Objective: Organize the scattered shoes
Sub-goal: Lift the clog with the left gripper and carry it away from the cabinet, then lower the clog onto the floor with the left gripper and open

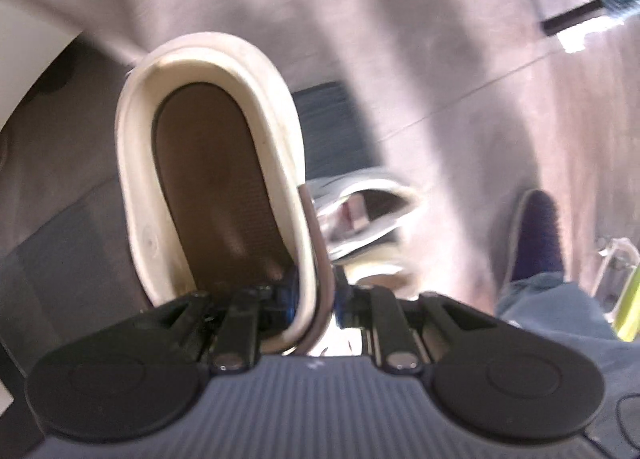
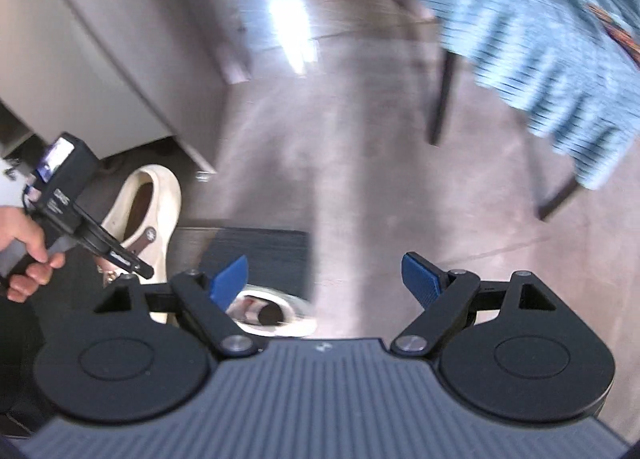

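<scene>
My left gripper (image 1: 316, 299) is shut on the side wall of a cream clog (image 1: 208, 179) with a brown insole, and a brown strap runs beside the pinch. The clog hangs toe-away, lifted off the floor. The right wrist view shows the same clog (image 2: 158, 195) at the left, held by the left gripper (image 2: 128, 263) in a person's hand (image 2: 28, 259). My right gripper (image 2: 324, 279) stands open with bare floor between its blue pads (image 2: 230, 281). A second pale shoe (image 2: 272, 311) lies on the floor below, also seen past the clog (image 1: 360, 211).
A dark ribbed mat (image 2: 260, 255) lies on the brown floor beside the pale shoe. A beige cabinet (image 2: 100, 59) stands at the left. A table with a blue striped cloth (image 2: 540, 59) and dark legs is at the right. A person's foot in a blue slipper (image 1: 536, 235) is nearby.
</scene>
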### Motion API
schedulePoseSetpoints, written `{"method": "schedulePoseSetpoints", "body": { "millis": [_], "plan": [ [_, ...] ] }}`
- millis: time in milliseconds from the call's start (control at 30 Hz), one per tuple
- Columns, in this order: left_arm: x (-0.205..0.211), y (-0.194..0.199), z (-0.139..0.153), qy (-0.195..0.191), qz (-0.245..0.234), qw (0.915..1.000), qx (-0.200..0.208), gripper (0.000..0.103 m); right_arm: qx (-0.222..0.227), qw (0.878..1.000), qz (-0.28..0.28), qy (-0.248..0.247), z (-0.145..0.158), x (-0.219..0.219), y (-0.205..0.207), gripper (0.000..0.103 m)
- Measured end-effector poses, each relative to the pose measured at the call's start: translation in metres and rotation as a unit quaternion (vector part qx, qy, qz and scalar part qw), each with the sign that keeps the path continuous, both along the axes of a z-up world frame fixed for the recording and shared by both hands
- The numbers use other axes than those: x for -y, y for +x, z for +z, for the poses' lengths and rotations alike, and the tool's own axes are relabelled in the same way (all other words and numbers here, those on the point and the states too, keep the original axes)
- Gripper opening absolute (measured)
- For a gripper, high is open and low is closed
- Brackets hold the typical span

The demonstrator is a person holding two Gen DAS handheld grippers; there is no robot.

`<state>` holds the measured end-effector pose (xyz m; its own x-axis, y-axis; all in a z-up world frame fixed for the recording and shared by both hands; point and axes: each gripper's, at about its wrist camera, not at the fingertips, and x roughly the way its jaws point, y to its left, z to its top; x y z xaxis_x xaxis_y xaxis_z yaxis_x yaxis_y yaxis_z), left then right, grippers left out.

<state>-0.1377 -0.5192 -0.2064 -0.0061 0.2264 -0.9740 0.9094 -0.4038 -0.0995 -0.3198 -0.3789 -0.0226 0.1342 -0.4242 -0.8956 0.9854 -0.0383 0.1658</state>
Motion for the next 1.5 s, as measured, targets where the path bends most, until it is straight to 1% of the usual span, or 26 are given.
{"method": "schedulePoseSetpoints", "body": {
  "millis": [67,100,167,200,233,267,367,467,533,600,767,800,867,900,1000,1067,1100,1133,1200,1233,1267,1300,1333,1367,1433,1500],
  "plan": [
    [0.001,-0.04,-0.009,0.008,0.002,0.9999,-0.008,0.018,-0.005,1.0,-0.016,0.007,-0.006,-0.004,-0.031,0.086],
    [0.002,-0.043,-0.01,0.008,0.002,0.9999,-0.008,0.018,-0.006,1.0,-0.019,0.008,-0.007,-0.006,-0.041,0.086],
    [-0.001,-0.096,-0.028,0.022,-0.005,0.9995,-0.021,0.018,-0.007,1.0,-0.027,0.01,-0.01,-0.012,-0.07,0.086],
    [-0.003,-0.108,-0.037,0.025,-0.006,0.9994,-0.021,0.018,-0.007,0.999,-0.032,0.012,-0.013,-0.015,-0.082,0.086],
    [-0.004,-0.135,-0.051,0.031,-0.009,0.9993,-0.021,0.018,-0.006,0.999,-0.04,0.017,-0.016,-0.017,-0.095,0.086],
    [-0.006,-0.153,-0.062,0.033,-0.014,0.9991,-0.021,0.018,-0.005,0.999,-0.047,0.021,-0.019,-0.019,-0.108,0.086],
    [-0.009,-0.199,-0.1,0.043,-0.017,0.9988,-0.014,0.018,-0.003,0.997,-0.068,0.032,-0.032,-0.028,-0.142,0.086],
    [-0.016,-0.228,-0.143,0.07,-0.009,0.9975,0.005,0.019,0.0,0.995,-0.091,0.043,-0.05,-0.039,-0.177,0.086],
    [-0.019,-0.245,-0.163,0.074,-0.017,0.9971,0.008,0.019,0.006,0.993,-0.103,0.053,-0.059,-0.043,-0.191,0.086],
    [-0.023,-0.259,-0.184,0.076,-0.024,0.9967,0.012,0.019,0.023,0.991,-0.115,0.061,-0.075,-0.046,-0.209,0.086],
    [-0.023,-0.278,-0.236,0.066,-0.027,0.9965,0.043,0.019,0.028,0.993,-0.094,0.058,-0.104,-0.044,-0.231,0.086],
    [-0.022,-0.276,-0.237,0.066,-0.027,0.9965,0.045,0.019,0.027,0.993,-0.095,0.06,-0.111,-0.044,-0.237,0.086],
    [-0.019,-0.279,-0.255,0.065,-0.023,0.9961,0.056,0.021,0.027,0.992,-0.107,0.067,-0.126,-0.048,-0.251,0.086],
    [-0.017,-0.281,-0.258,0.056,-0.023,0.9966,0.056,0.02,0.027,0.991,-0.113,0.071,-0.131,-0.05,-0.256,0.086],
    [-0.013,-0.281,-0.263,0.064,0.0,0.9958,0.066,0.021,0.027,0.989,-0.121,0.079,-0.134,-0.057,-0.263,0.086],
    [-0.017,-0.282,-0.259,0.059,-0.023,0.9955,0.07,0.032,0.029,0.988,-0.123,0.084,-0.134,-0.059,-0.268,0.086],
    [-0.017,-0.28,-0.253,0.054,-0.021,0.9955,0.074,0.038,0.03,0.988,-0.124,0.084,-0.133,-0.06,-0.271,0.086],
    [-0.018,-0.277,-0.247,0.05,-0.018,0.9955,0.079,0.048,0.031,0.988,-0.124,0.082,-0.129,-0.061,-0.274,0.086],
    [-0.018,-0.273,-0.235,0.043,-0.012,0.9957,0.081,0.05,0.034,0.989,-0.121,0.074,-0.123,-0.06,-0.278,0.086],
    [-0.018,-0.271,-0.22,0.038,-0.004,0.9964,0.076,0.051,0.036,0.99,-0.118,0.069,-0.12,-0.058,-0.28,0.086],
    [-0.018,-0.27,-0.207,0.033,-0.002,0.9969,0.072,0.054,0.039,0.991,-0.109,0.062,-0.115,-0.055,-0.282,0.086],
    [-0.019,-0.269,-0.195,0.028,0.0,0.9972,0.069,0.062,0.043,0.993,-0.098,0.054,-0.111,-0.052,-0.283,0.086],
    [-0.02,-0.266,-0.176,0.019,0.006,0.9977,0.065,0.076,0.048,0.994,-0.087,0.047,-0.108,-0.049,-0.284,0.086],
    [-0.022,-0.261,-0.159,0.015,0.016,0.9981,0.058,0.08,0.054,0.995,-0.075,0.041,-0.107,-0.046,-0.286,0.086],
    [-0.026,-0.253,-0.131,0.014,0.035,0.9982,0.047,0.08,0.069,0.996,-0.046,0.03,-0.106,-0.039,-0.288,0.086],
    [-0.032,-0.241,-0.099,0.013,0.056,0.9972,0.047,0.08,0.092,0.996,0.01,0.02,-0.105,-0.03,-0.292,0.086]
  ]
}}
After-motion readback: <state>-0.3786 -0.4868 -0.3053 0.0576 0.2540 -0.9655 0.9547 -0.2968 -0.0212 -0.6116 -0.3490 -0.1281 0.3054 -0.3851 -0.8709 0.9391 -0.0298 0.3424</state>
